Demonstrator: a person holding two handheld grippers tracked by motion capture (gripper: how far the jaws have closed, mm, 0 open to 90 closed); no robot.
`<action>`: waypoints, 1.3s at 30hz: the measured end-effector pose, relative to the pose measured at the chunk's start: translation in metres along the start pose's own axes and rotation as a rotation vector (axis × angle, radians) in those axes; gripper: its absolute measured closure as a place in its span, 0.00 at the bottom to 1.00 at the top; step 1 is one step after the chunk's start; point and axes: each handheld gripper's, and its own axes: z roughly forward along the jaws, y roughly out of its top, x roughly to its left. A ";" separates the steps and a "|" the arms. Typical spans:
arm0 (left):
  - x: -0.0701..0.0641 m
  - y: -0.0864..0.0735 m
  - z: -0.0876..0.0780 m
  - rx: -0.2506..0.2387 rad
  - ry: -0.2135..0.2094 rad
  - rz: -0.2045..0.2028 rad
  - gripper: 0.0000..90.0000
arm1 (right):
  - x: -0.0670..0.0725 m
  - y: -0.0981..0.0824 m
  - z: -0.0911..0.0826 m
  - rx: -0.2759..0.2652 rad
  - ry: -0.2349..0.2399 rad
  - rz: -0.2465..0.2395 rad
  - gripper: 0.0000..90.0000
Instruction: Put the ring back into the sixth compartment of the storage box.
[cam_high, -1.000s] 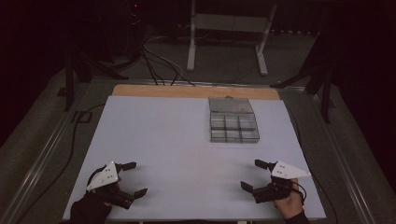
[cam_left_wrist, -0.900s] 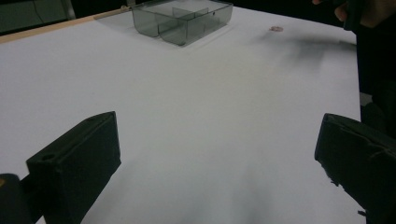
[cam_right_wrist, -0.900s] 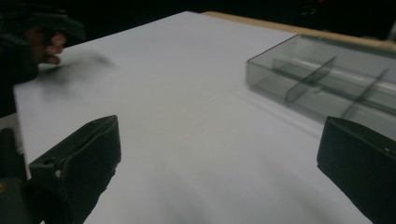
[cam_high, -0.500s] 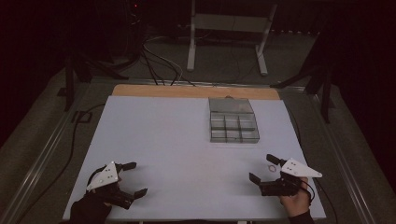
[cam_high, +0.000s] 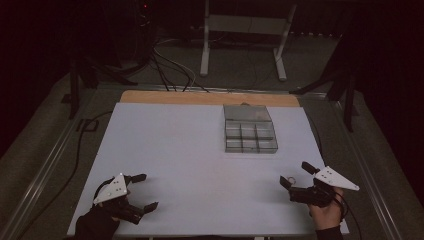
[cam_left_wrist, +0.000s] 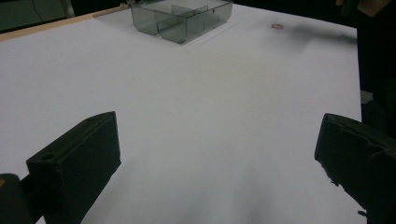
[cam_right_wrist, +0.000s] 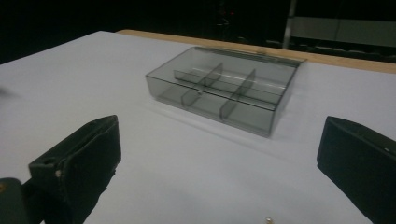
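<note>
Dark room is surrounding a white table (cam_high: 190, 150) with a wooden strip along its far edge. I am seeing a clear grey compartment box (cam_high: 248, 129) sitting right of centre toward the far side, lid open, its compartments looking empty. Near the right edge, a small ring (cam_high: 291, 178) is lying just beside my right gripper (cam_high: 295, 175), whose jaws are standing wide apart, gripping nothing. My left gripper (cam_high: 145, 191) is resting at the near left corner, jaws likewise spread wide and empty.
</note>
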 end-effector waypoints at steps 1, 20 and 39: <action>0.000 0.000 0.000 0.001 0.001 0.000 0.01 | -0.001 -0.001 0.000 0.003 -0.008 0.007 0.00; 0.000 0.000 0.001 0.007 -0.006 0.000 0.01 | -0.020 -0.004 -0.004 0.048 -0.135 0.096 0.00; -0.001 0.000 0.001 0.012 -0.007 0.000 0.01 | -0.031 -0.015 0.008 0.234 -0.238 0.194 0.09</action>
